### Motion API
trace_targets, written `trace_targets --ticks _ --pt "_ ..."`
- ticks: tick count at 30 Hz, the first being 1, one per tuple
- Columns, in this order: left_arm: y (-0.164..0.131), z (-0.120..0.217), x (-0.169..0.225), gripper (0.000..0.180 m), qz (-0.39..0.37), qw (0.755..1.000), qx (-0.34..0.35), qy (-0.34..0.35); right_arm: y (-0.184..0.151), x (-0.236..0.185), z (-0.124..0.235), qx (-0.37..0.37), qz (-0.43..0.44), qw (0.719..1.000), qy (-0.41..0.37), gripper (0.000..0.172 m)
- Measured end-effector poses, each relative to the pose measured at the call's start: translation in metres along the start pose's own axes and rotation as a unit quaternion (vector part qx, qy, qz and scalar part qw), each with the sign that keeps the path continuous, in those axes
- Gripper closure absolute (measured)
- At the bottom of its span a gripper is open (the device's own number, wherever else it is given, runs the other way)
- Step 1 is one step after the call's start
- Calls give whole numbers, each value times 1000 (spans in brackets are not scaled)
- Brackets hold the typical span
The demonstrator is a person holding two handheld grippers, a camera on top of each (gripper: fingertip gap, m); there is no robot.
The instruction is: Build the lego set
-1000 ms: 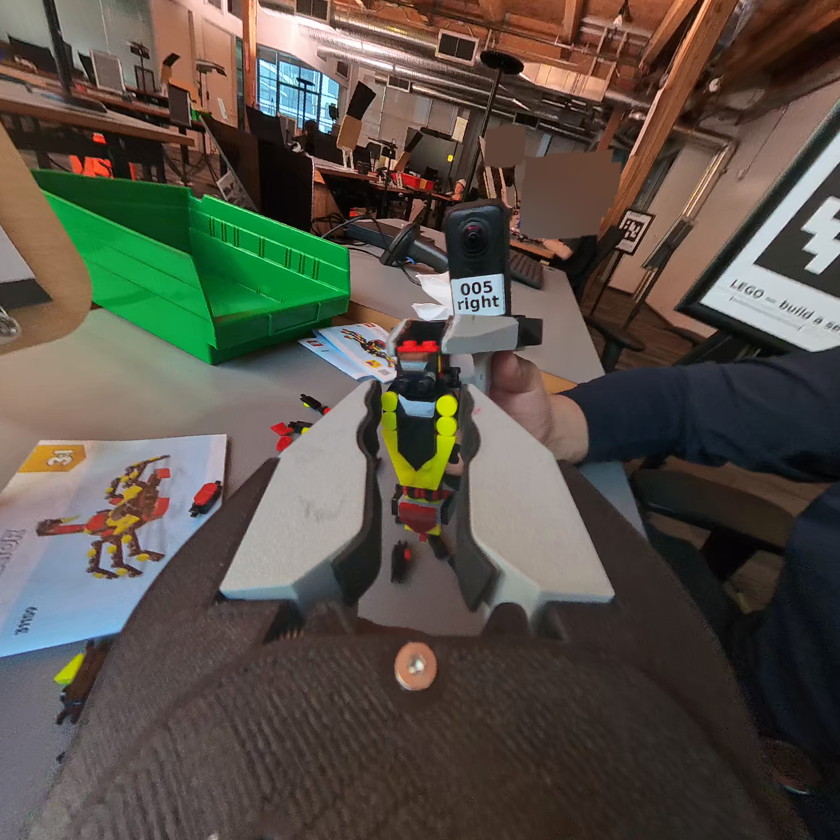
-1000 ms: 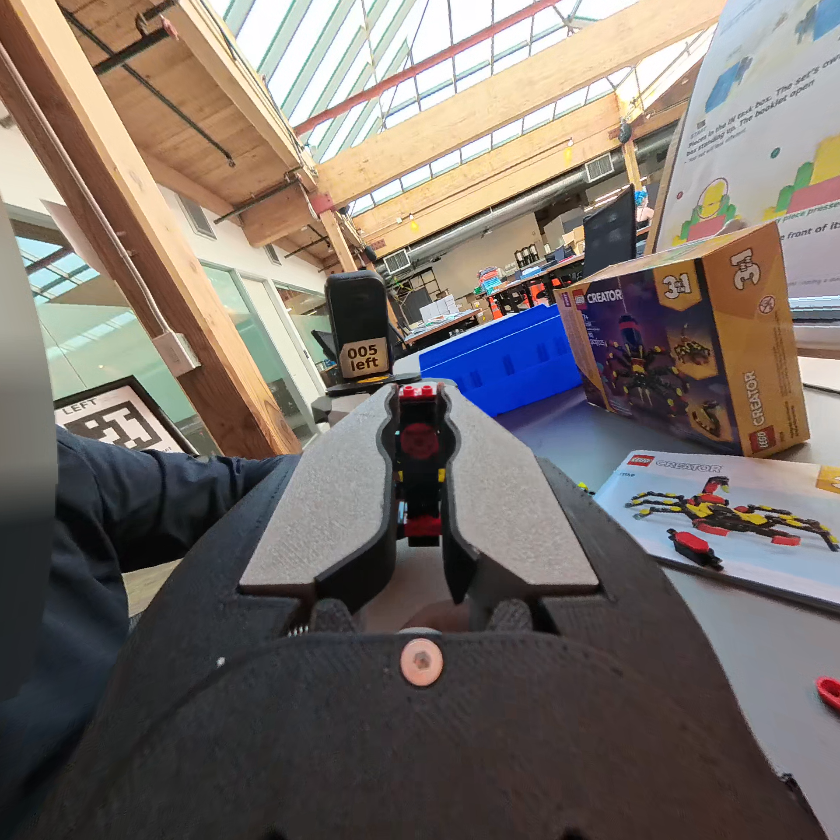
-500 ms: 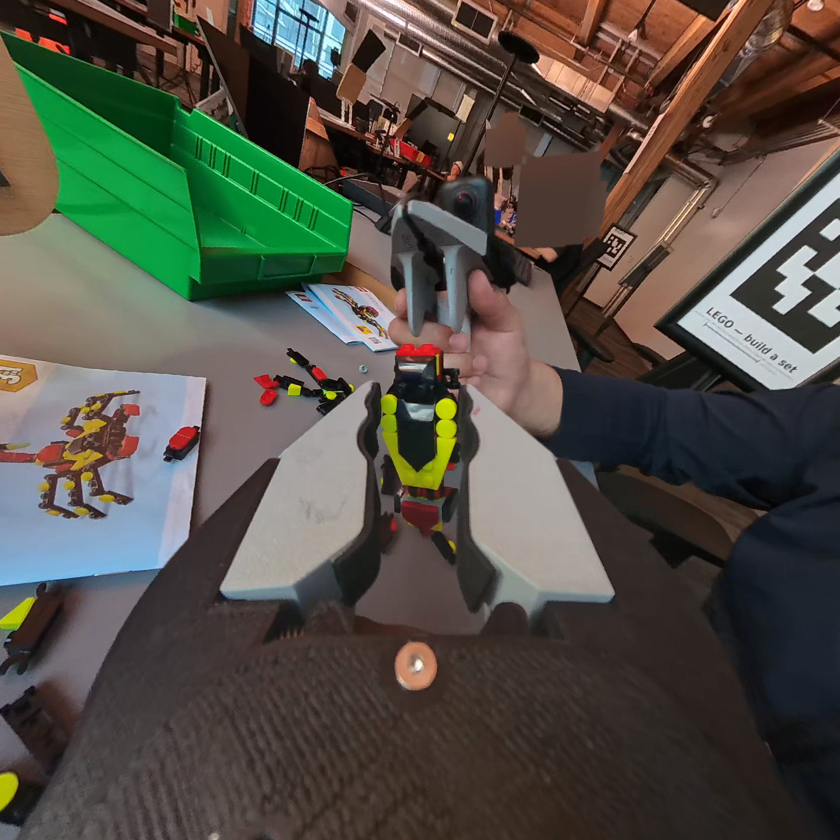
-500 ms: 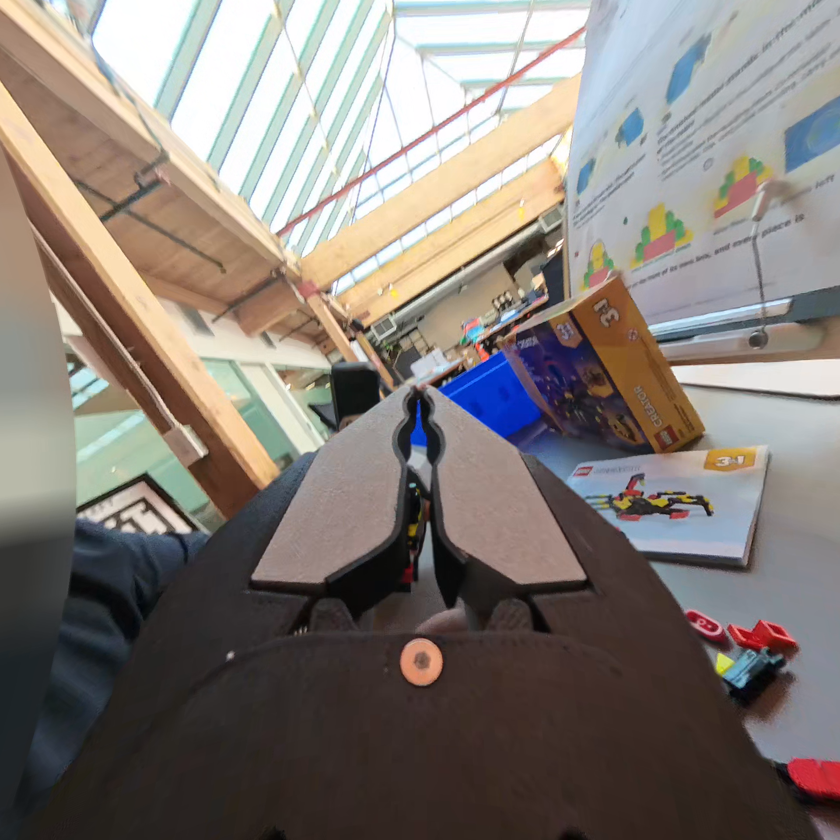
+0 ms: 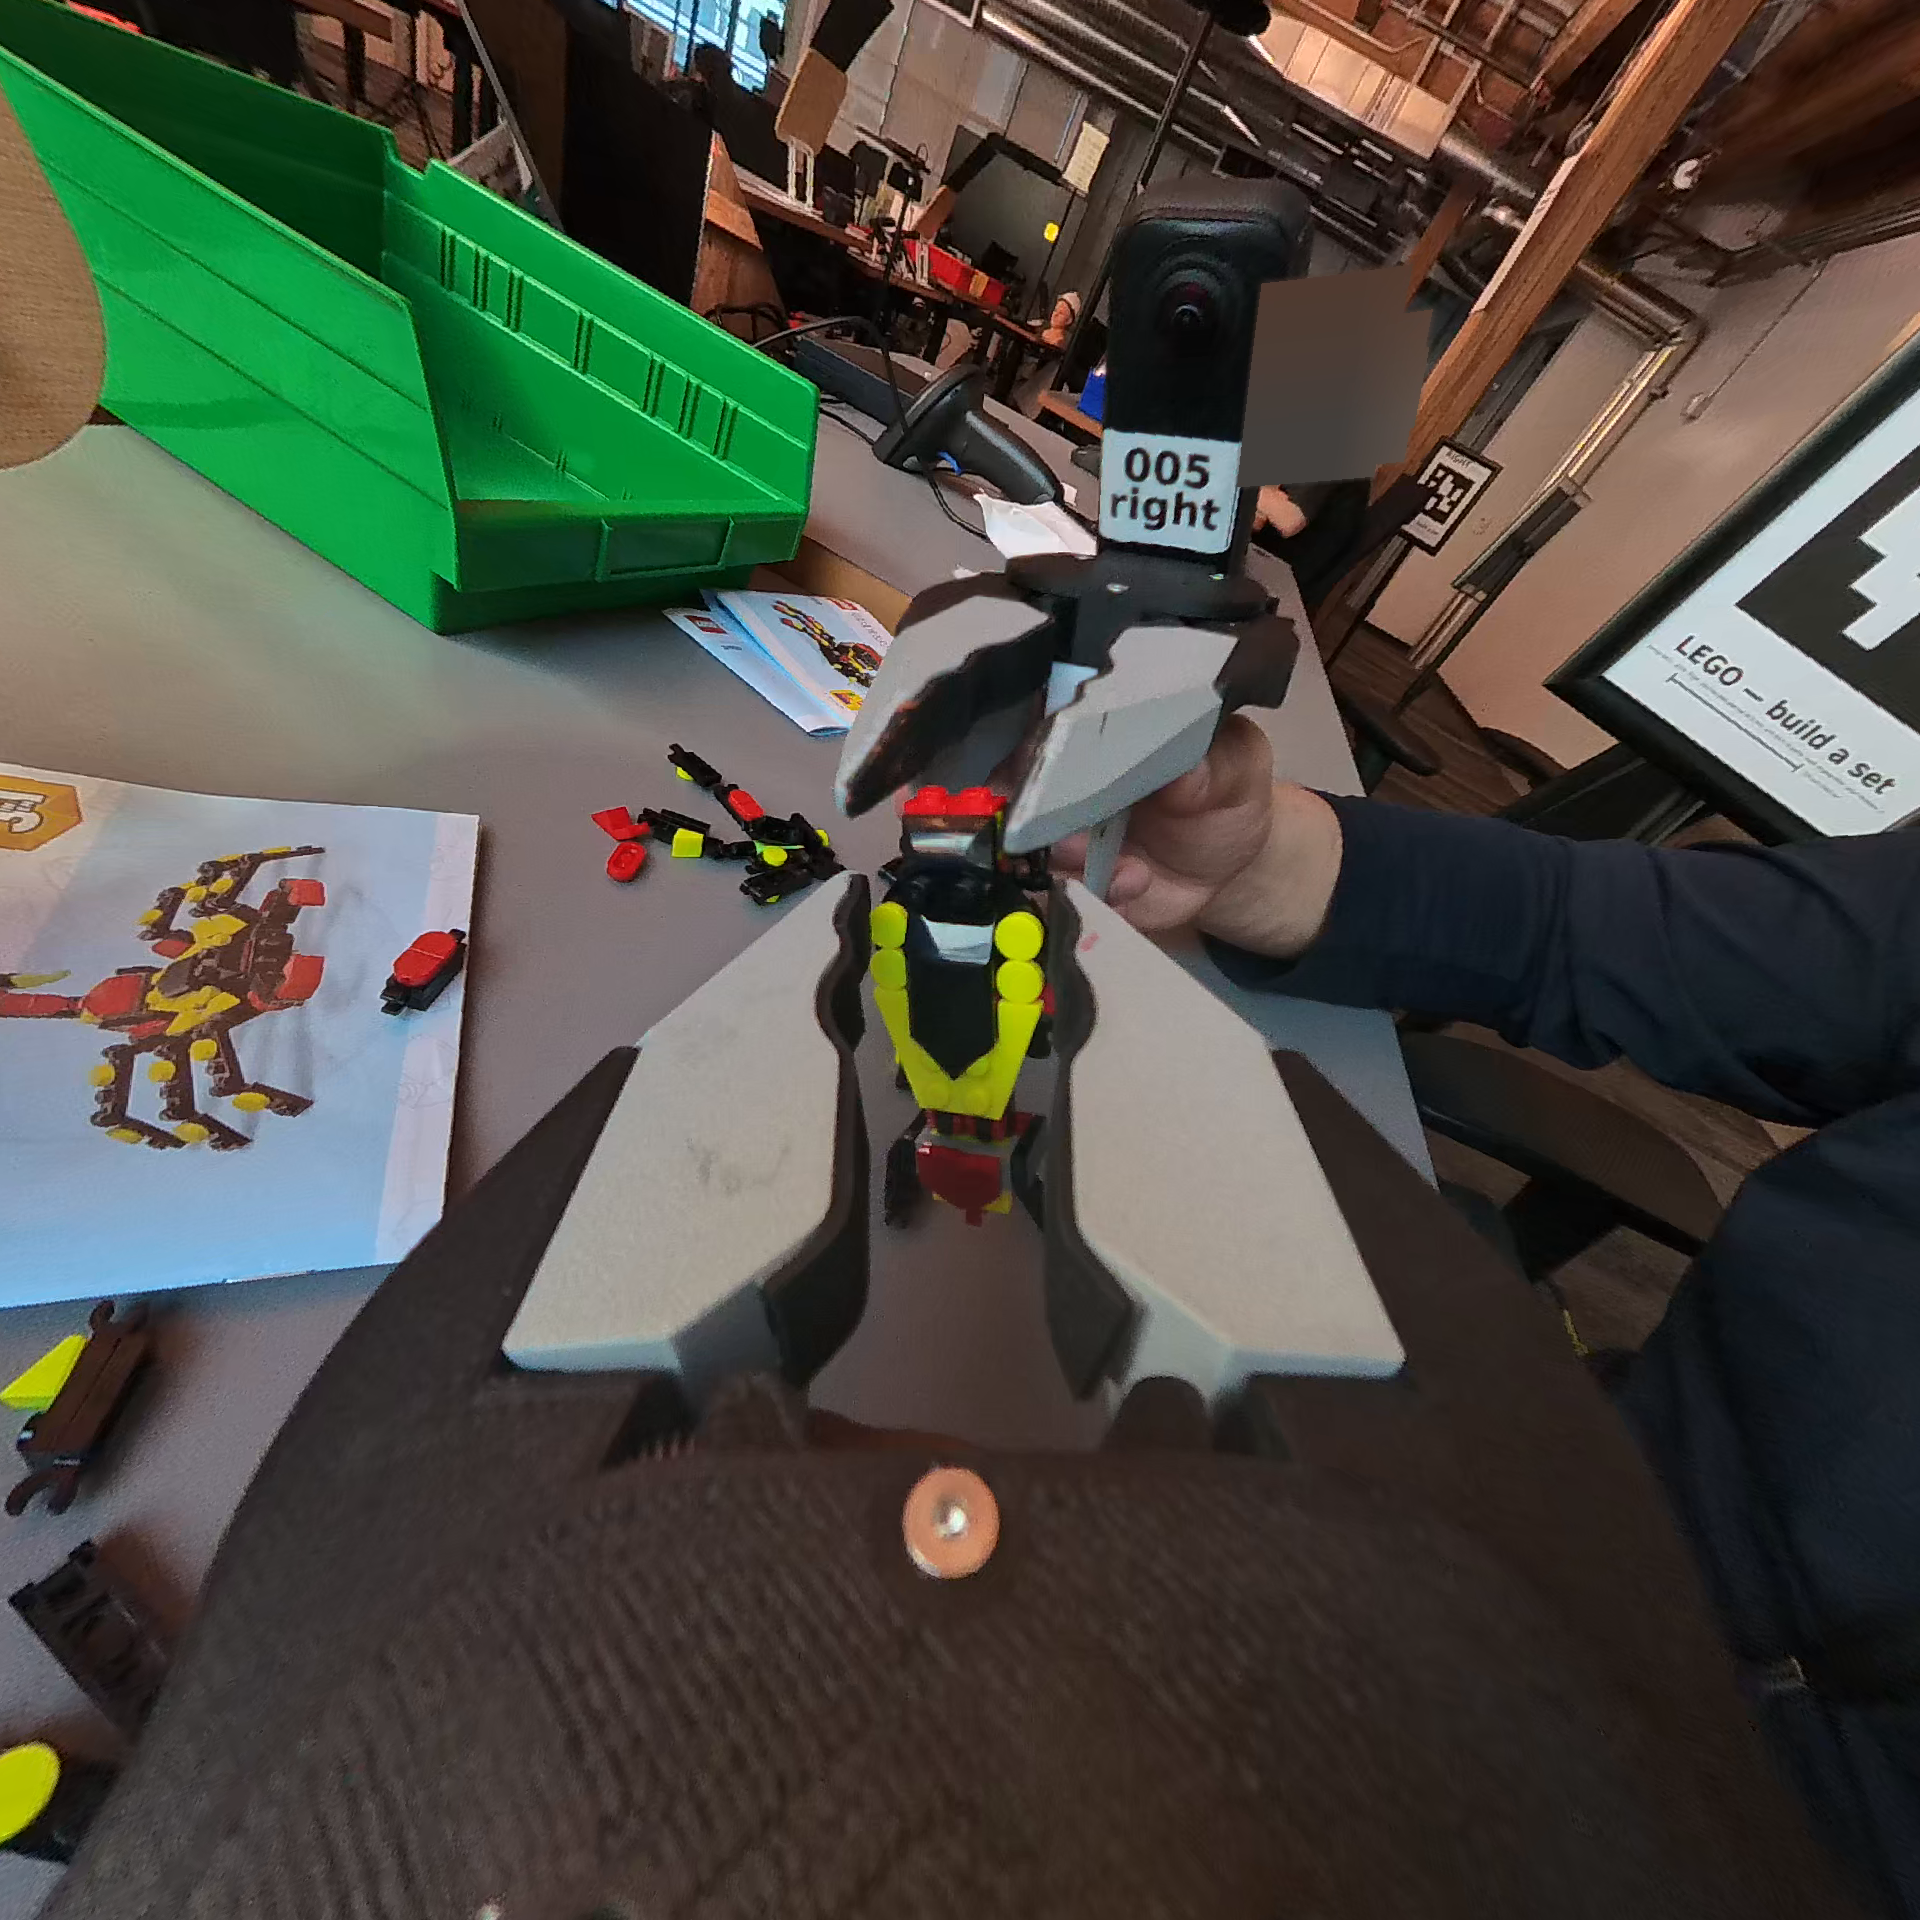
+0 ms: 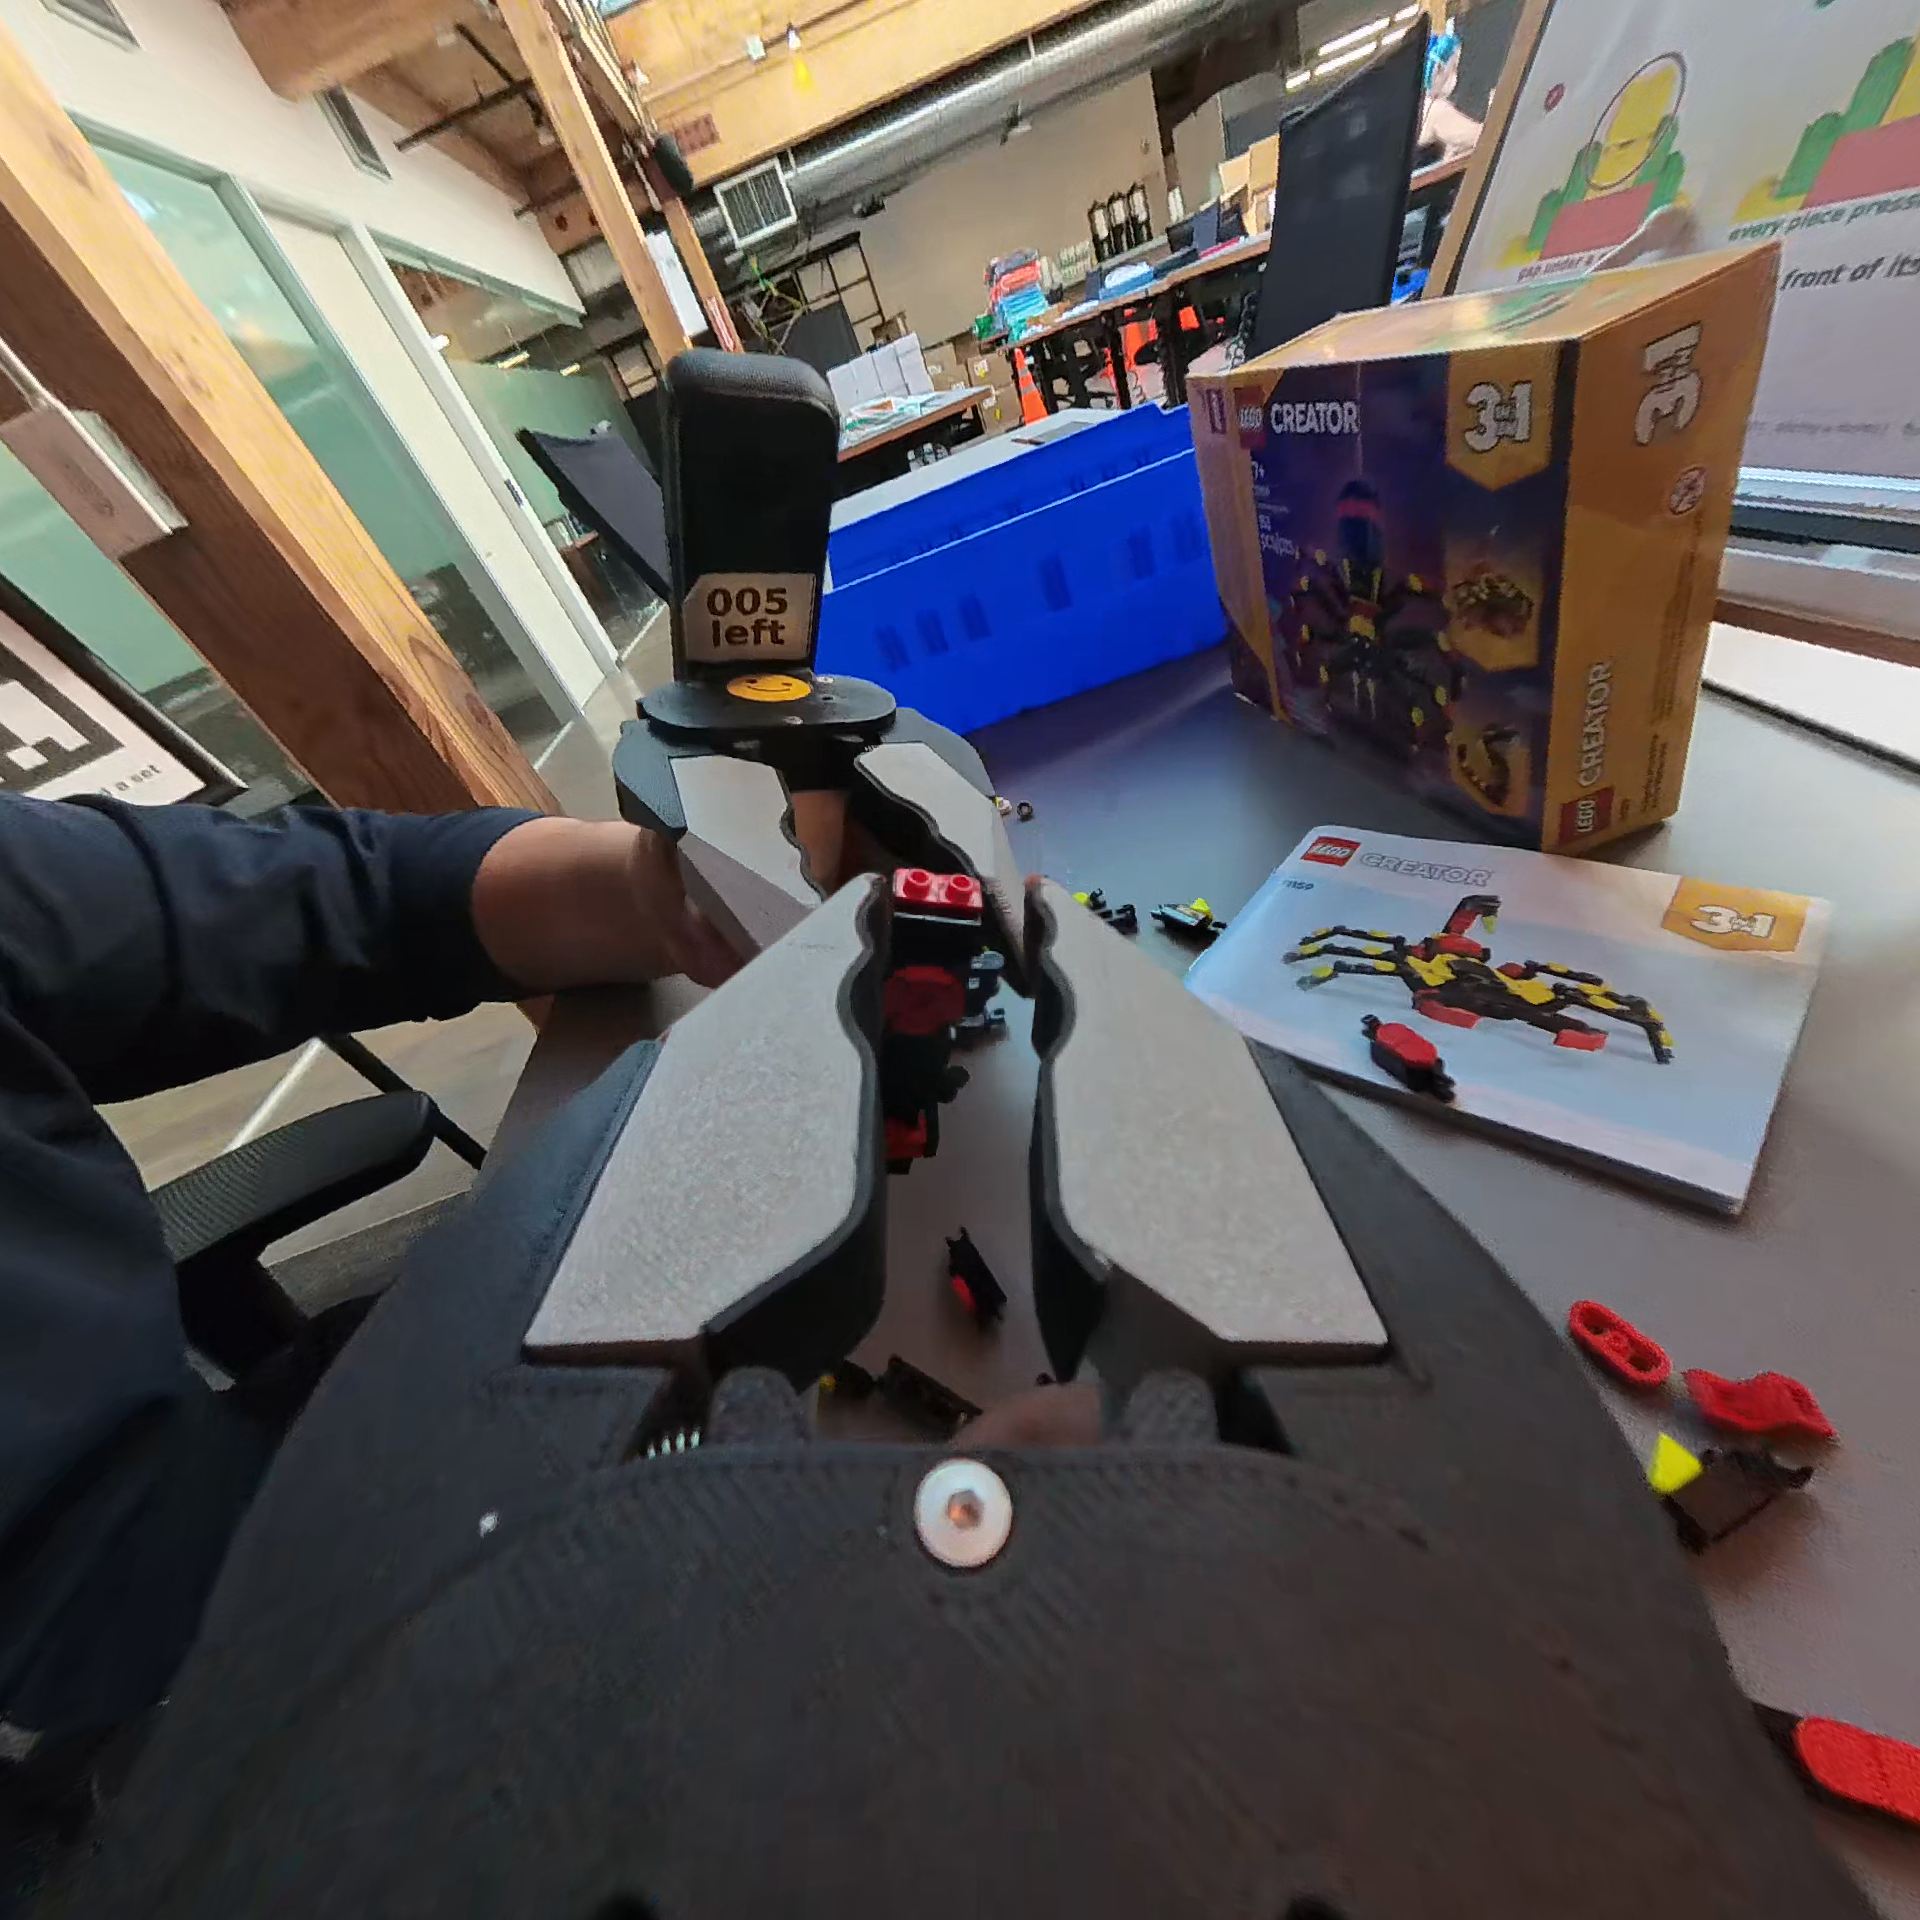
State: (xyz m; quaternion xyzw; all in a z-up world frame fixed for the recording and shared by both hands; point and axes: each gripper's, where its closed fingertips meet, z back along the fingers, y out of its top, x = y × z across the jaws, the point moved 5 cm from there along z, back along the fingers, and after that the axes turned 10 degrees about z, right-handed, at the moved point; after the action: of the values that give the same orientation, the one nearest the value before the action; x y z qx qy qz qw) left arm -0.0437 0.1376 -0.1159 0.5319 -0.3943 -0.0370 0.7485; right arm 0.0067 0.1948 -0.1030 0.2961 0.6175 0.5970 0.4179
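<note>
Half a second earlier the right claw (image 5: 935, 800) was pressed fully together and raised above the model; it now stands parted, its tips either side of the red two-stud brick (image 5: 948, 802) that tops the brick-built model (image 5: 961, 997). No pad of the right claw is seen pressing on that brick. The left claw (image 5: 956, 914) is unchanged: it clamps the black, yellow and red model, both pads (image 5: 847, 966) against its flanks, holding it clear of the grey worktop (image 5: 260, 665).

The left wrist view alone shows the model's yellow round plates, and, left of and beyond the left claw, a green storage bin (image 5: 436, 364) whose visible interior is bare. A folded leaflet (image 5: 790, 655) lies just ahead of that bin. A cluster of loose red, black and yellow pieces (image 5: 727, 831) lies just left of the claw tips.

The right wrist view alone shows the model's opposite face with a red round plate (image 6: 920, 997). To the right of the right claw (image 6: 951, 914) lies an instruction booklet (image 6: 1507, 1018) with a small red-and-black piece (image 6: 1403, 1055) on it. Beyond that stands a yellow and purple set box (image 6: 1475, 582). Left of the box sits a blue bin (image 6: 1018, 582); its contents are hidden.
</note>
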Motion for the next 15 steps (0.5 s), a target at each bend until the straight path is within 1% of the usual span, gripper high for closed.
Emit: trace_targets --ticks 1,3,5,7,11,15 --pt "0 0 0 148 -3 1000 -1 2 -2 0 -1 -6 4 1000 0 149" --pt "-1 0 -2 148 -13 1000 -4 11 -2 -2 -1 -10 12 1000 5 157" --pt "1 0 0 148 -18 1000 2 5 0 -3 0 -4 14 1000 9 158" --pt "2 0 1 148 -22 1000 7 3 1 -2 1 9 -6 1000 21 158" --pt "-3 0 -3 148 -40 999 -22 20 -5 0 0 11 -26 999 32 159" --pt "-2 2 -1 146 -34 999 -19 -6 0 -2 1 27 -13 999 30 159"
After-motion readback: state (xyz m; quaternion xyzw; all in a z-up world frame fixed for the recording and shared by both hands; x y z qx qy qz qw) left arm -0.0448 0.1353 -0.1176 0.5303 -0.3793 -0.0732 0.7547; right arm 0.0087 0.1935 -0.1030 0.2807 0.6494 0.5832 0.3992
